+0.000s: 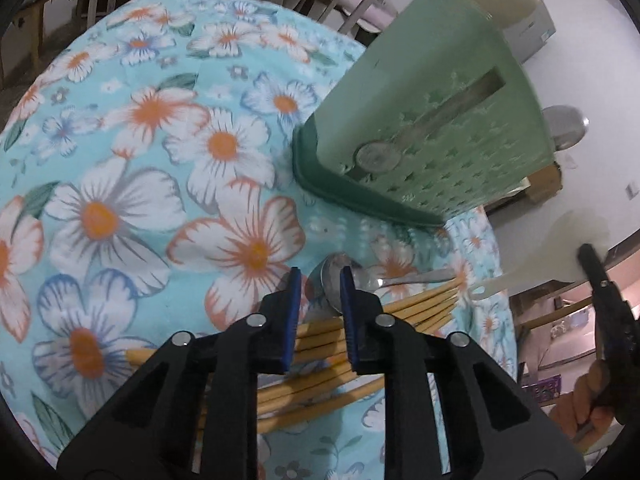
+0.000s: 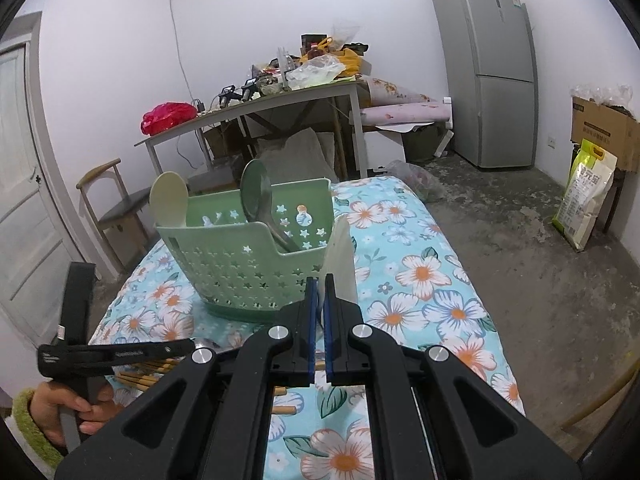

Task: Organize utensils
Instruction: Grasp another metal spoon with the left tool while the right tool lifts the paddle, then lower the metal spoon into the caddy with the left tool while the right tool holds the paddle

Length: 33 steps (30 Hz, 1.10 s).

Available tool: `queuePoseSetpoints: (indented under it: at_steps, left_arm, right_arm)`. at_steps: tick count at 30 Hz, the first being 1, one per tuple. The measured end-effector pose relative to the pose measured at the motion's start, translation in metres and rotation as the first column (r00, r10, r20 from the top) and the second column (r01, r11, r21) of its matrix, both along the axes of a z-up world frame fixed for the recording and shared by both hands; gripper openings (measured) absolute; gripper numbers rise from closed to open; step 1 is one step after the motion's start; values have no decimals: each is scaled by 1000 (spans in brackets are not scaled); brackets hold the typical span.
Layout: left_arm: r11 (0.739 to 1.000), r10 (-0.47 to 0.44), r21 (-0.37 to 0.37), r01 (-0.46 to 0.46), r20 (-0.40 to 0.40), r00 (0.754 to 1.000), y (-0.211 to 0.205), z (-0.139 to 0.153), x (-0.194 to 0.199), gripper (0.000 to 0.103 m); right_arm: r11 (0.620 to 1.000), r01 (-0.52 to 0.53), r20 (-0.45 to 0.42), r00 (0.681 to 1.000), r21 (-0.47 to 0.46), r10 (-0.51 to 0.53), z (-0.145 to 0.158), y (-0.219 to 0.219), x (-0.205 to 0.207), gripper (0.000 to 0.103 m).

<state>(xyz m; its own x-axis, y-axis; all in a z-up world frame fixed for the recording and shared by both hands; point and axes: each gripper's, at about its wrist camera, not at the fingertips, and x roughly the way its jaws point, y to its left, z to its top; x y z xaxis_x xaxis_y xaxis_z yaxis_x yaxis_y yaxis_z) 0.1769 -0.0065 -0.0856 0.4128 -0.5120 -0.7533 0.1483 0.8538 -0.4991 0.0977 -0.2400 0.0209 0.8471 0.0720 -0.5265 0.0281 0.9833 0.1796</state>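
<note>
Chopsticks (image 1: 340, 344) lie beneath the left claw (image 1: 320, 280), spread apart — right claw (image 2: 319, 282) clamps a white paddle (image 2: 340, 256).

My surface (image 2: 420, 240) wears a turquoise cloth with white, orange-centred flowers. The basket (image 2: 240, 268) is pale green, pierced with star holes. My black right claw (image 2: 319, 304) has blue pads (image 2: 311, 320); its spatula (image 2: 340, 256) is cream. The chopsticks (image 1: 320, 364) are yellow.

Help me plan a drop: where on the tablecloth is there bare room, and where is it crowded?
Free: the tablecloth left of the green basket, and the strip to its right. Crowded: in front of the basket, where chopsticks and a metal spoon lie under the left claw.
</note>
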Motion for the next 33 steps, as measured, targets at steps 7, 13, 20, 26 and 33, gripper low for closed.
queuePoseSetpoints:
  at_steps: [7,13,20,26,33]
  left_arm:
    - [1000,20,13,-21,20,1000,-5,0,-3,4]
    - [997,25,73,-36,149,989,-14,23,-17,2]
    - [981,-10,184,-62,363,932,-20,71,-46,0]
    - [963,-27,247,-106,482,876,-19,100,-67,0]
    - [965,-24,226,-133,580,814,-10,138,-90,0]
  right_arm:
    - [1000,-14,5,1000,9,14,-2,2,-1,3]
    - [1000,-13,6,1000,15,13,-2,1,-3,3]
    - [1000,-12,7,1000,15,12,-2,1,-3,3]
    - [1000,-16,7,1000,9,16,-2,1,-3,3]
    - [1000,-14,9,1000,3,14,-1,2,-6,3]
